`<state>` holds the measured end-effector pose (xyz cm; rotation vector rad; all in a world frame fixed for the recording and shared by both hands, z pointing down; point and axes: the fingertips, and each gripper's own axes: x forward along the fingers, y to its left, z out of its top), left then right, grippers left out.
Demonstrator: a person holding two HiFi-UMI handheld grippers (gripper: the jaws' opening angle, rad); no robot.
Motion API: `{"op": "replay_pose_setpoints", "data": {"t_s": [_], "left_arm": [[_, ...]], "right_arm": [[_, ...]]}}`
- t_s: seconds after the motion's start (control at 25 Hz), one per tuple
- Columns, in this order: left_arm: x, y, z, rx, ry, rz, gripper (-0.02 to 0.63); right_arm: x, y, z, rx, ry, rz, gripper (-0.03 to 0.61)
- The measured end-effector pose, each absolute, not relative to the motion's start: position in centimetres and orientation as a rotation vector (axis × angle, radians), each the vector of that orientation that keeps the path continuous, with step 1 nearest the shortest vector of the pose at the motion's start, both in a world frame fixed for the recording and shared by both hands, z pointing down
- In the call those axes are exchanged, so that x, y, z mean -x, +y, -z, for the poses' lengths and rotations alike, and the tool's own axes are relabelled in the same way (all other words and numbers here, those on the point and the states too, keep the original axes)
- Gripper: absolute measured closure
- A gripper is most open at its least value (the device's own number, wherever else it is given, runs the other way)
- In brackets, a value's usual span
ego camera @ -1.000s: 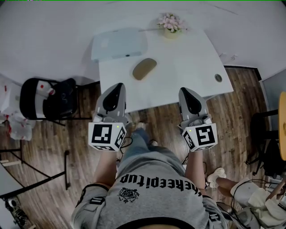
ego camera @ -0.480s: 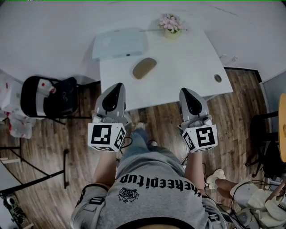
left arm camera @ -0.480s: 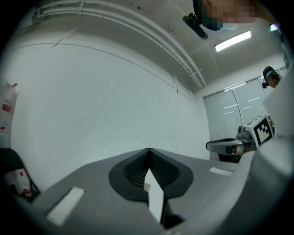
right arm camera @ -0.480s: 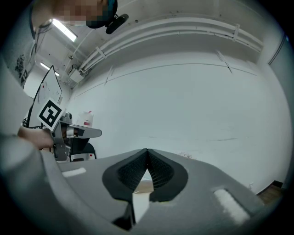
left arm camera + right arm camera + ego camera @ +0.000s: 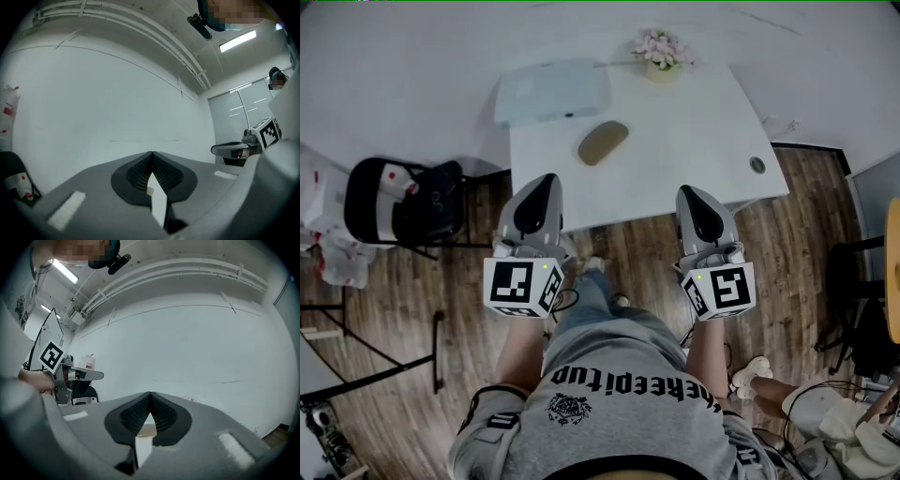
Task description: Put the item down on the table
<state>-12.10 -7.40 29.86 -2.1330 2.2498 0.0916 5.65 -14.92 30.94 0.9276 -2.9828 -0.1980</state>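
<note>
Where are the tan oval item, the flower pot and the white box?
tan oval item [image 5: 603,143]: head view, its middle.
flower pot [image 5: 659,47]: head view, the pink blossoms.
white box [image 5: 551,91]: head view, middle of its top.
</note>
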Motion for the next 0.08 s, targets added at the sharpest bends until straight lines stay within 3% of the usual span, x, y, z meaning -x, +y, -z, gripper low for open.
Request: {"op": "replay_pose_setpoints", "data": {"t_s": [0.08], "left_arm": [[12.05, -7.48, -29.80, 2.131, 2.249, -0.090, 0.595]], "right_arm": [[-5.70, -15.02, -30.94, -0.928, -2.982, 0.197, 0.583]]}}
